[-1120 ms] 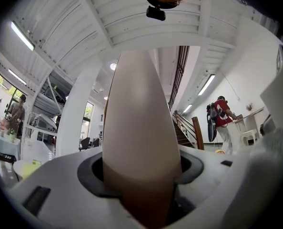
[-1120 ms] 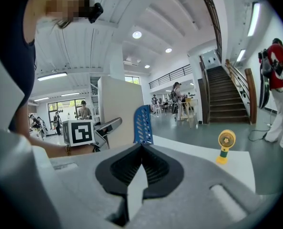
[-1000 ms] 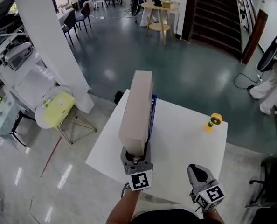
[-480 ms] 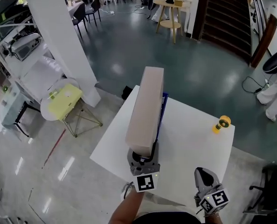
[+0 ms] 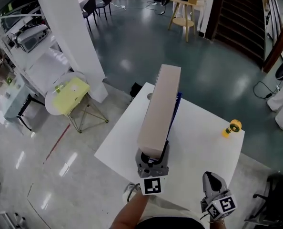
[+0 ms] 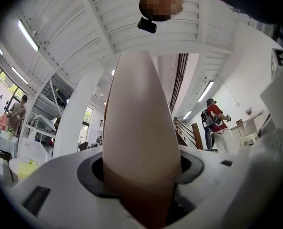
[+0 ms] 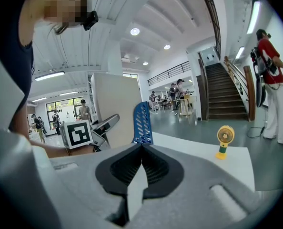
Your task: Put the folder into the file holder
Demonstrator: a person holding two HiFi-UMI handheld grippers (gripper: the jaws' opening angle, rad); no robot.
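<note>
A thick beige folder (image 5: 159, 109) stands on edge above the white table (image 5: 194, 144), its long side pointing away from me. My left gripper (image 5: 153, 155) is shut on the folder's near end; in the left gripper view the folder (image 6: 139, 128) fills the gap between the jaws. Just behind and to the right of the folder a strip of the blue perforated file holder (image 5: 177, 103) shows. In the right gripper view the file holder (image 7: 142, 122) stands upright beside the folder (image 7: 114, 109). My right gripper (image 5: 209, 179) hangs shut and empty at the table's near right corner.
A small yellow fan (image 5: 233, 128) stands near the table's right edge. To the left of the table on the floor are a white pillar (image 5: 70, 37) and a round yellow-topped side table (image 5: 71, 90). A person in red (image 7: 270, 61) stands by the stairs.
The head view has swung, so everything sits further right and higher in the picture. Folder, grippers and table keep their places relative to one another.
</note>
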